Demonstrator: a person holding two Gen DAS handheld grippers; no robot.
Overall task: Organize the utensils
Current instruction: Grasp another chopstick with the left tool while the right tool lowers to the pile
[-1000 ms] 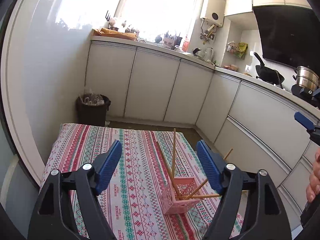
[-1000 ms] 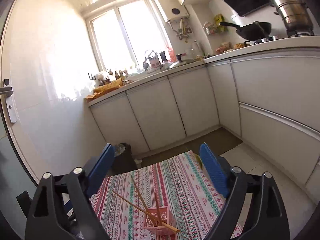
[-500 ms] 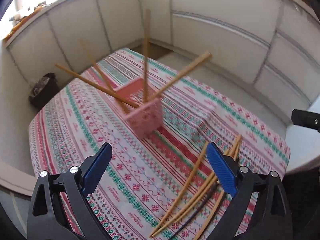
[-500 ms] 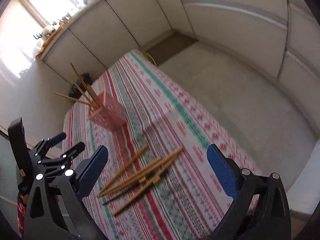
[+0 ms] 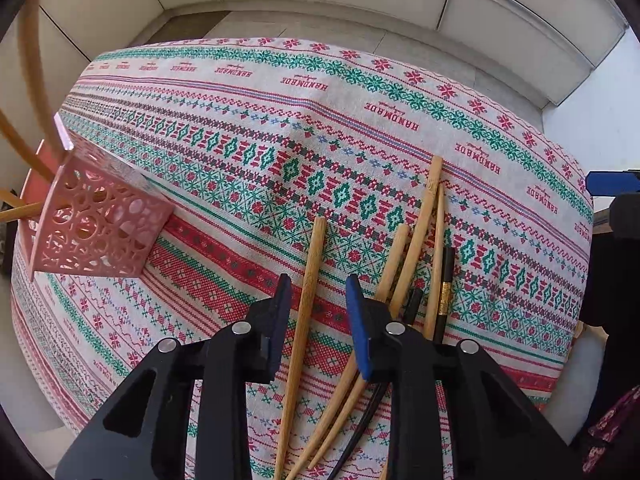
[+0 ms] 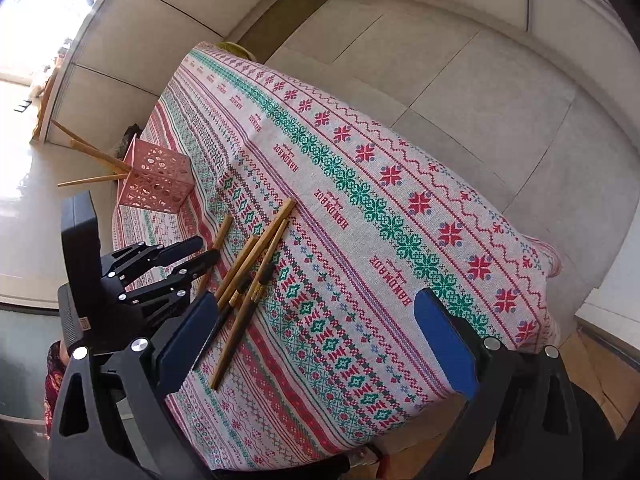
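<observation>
Several bamboo chopsticks (image 5: 416,240) and a black one (image 5: 445,288) lie loose on the patterned tablecloth (image 5: 360,92). One bamboo chopstick (image 5: 308,276) lies apart, to their left. My left gripper (image 5: 316,304) is low over the cloth, its jaws open on either side of that chopstick without touching it. A pink lattice holder (image 5: 92,228) with several chopsticks stands at the left. In the right wrist view my right gripper (image 6: 316,344) is wide open and empty above the table's near part; the loose chopsticks (image 6: 256,252), the pink holder (image 6: 156,180) and the left gripper (image 6: 200,256) show there.
White cabinet fronts (image 5: 500,4) and grey floor tiles (image 6: 460,72) surround the table. The table's right edge (image 5: 576,280) lies close to the loose chopsticks.
Both grippers tilted down from the room toward the table. The left one dropped to the loose chopsticks and narrowed its jaws around one. The right one stayed wide open.
</observation>
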